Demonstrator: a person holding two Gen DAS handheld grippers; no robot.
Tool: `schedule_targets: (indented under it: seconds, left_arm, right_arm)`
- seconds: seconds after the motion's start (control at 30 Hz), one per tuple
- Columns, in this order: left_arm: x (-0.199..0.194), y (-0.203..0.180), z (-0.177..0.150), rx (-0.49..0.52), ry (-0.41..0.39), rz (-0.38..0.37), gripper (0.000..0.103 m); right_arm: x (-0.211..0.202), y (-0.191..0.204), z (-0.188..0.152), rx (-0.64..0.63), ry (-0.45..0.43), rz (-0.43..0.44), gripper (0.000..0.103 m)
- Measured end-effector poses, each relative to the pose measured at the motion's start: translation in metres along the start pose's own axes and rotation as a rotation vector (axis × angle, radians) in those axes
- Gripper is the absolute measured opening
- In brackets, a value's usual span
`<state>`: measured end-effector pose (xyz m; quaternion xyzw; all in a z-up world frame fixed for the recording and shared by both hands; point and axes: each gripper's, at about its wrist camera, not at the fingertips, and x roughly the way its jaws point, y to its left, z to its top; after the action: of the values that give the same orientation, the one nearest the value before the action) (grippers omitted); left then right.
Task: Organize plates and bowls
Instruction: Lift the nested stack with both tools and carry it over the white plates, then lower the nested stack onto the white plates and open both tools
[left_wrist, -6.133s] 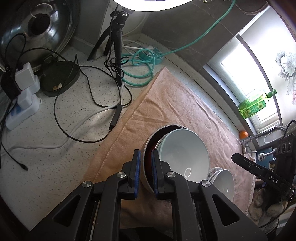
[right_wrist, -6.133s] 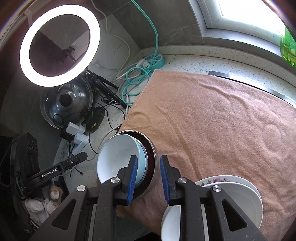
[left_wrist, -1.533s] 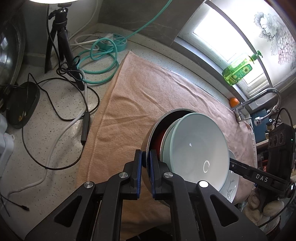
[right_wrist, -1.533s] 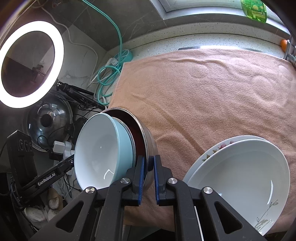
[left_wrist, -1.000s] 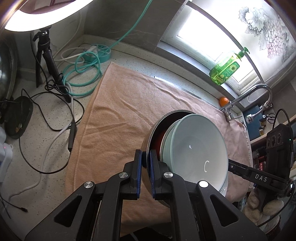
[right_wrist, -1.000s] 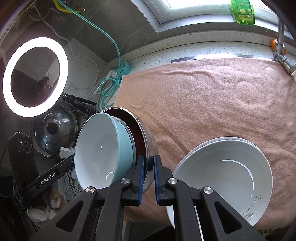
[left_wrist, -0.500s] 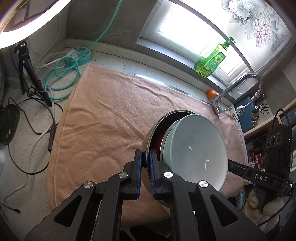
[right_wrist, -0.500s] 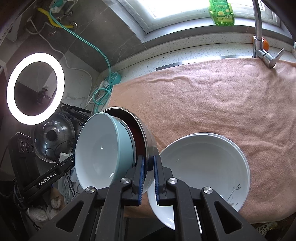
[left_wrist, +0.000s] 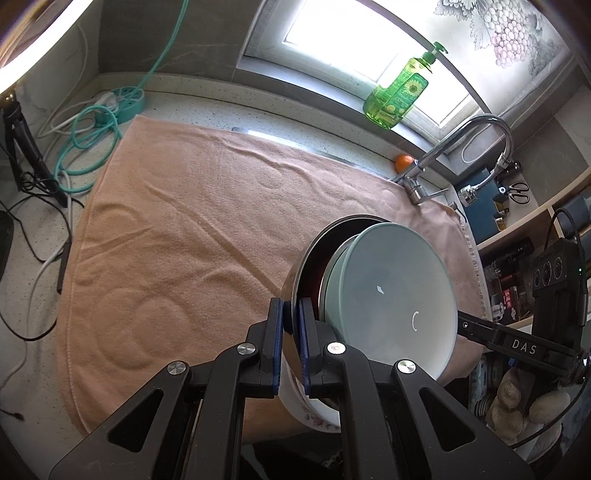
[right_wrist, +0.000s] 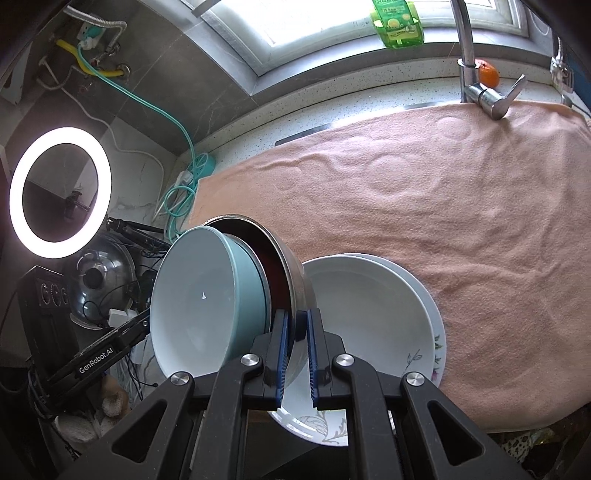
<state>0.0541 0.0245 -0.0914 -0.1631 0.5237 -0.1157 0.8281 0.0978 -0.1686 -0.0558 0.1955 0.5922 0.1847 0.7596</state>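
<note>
A peach-colored towel (left_wrist: 192, 236) covers the counter ahead of both grippers. Just right of the right gripper (right_wrist: 295, 354), white plates (right_wrist: 373, 317) lie stacked on the towel's near edge. The left gripper (left_wrist: 291, 347) and the right gripper each pinch the steel bowl's (right_wrist: 295, 269) rim from opposite sides, and a pale blue bowl (left_wrist: 391, 295) sits nested inside it.

At lower centre of my right wrist view, the white plates (right_wrist: 373, 314) are partly covered by the metal bowl (right_wrist: 295, 280) and the right gripper (right_wrist: 295, 350), so I can't count them. In the left wrist view only a floral plate rim (left_wrist: 314, 413) shows below the left gripper (left_wrist: 291, 347).
</note>
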Motion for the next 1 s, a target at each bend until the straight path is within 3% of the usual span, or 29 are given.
schedule_targets:
  seconds: [1.0]
  left_arm:
    - [0.038, -0.040, -0.022, 0.039, 0.096, 0.003, 0.007]
  right_arm:
    - [-0.004, -0.060, -0.018, 0.066, 0.049, -0.043, 0.009]
